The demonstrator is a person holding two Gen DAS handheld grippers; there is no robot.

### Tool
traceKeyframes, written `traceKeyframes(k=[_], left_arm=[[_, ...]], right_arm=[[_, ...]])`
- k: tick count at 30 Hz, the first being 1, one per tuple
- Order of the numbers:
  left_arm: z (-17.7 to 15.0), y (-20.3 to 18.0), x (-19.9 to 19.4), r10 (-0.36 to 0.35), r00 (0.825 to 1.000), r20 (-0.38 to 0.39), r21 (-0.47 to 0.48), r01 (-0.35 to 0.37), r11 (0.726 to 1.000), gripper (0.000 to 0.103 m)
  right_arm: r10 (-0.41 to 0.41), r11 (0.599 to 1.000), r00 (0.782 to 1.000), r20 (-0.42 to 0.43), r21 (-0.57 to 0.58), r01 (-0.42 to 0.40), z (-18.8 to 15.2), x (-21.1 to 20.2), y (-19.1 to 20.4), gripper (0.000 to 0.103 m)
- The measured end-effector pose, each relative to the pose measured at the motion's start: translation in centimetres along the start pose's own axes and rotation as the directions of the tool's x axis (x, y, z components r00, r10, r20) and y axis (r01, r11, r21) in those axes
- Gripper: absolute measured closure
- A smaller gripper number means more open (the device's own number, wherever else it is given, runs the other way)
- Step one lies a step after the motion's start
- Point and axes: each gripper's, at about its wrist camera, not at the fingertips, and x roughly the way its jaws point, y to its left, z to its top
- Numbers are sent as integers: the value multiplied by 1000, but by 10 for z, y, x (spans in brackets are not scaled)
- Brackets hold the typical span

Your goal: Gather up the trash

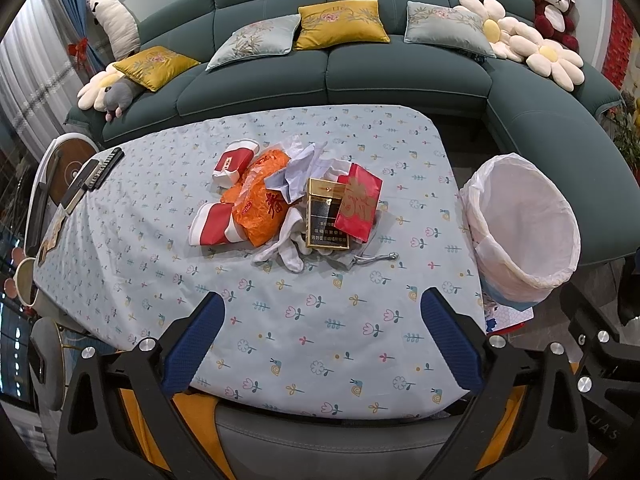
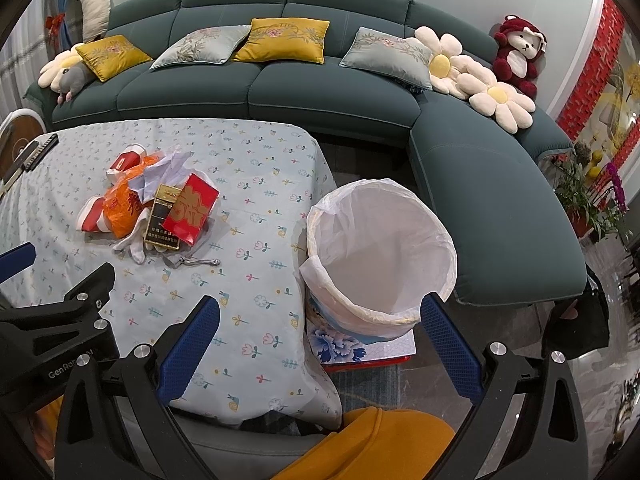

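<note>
Now | left tool spread, empty | right tool spread, empty | trash pile beside lined bin

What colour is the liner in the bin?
White, translucent liner in the bin; clearest in the right wrist view.

A matt printed cotton-like tablecloth covers the table. At its centre lie a crinkled glossy orange plastic bag, a shiny red paper envelope, and crumpled white paper. Beyond the right edge, a thin translucent plastic liner lines the bin.
</note>
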Motion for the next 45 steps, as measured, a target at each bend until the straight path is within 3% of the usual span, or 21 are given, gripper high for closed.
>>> traceKeyframes(k=[22,26,45], left_arm=[[6,7,5,-25,1000,14,17,24,1000,9],[9,23,16,-3,1000,10,-20,3,1000,9],[17,135,106,24,998,-66,-155,-34,987,9]], right_arm=[[-41,999,999,10,16,41,8,8,4,7],[-46,999,999,13,8,46,15,15,13,7],[100,995,993,-57,12,-100,74,109,136,7]])
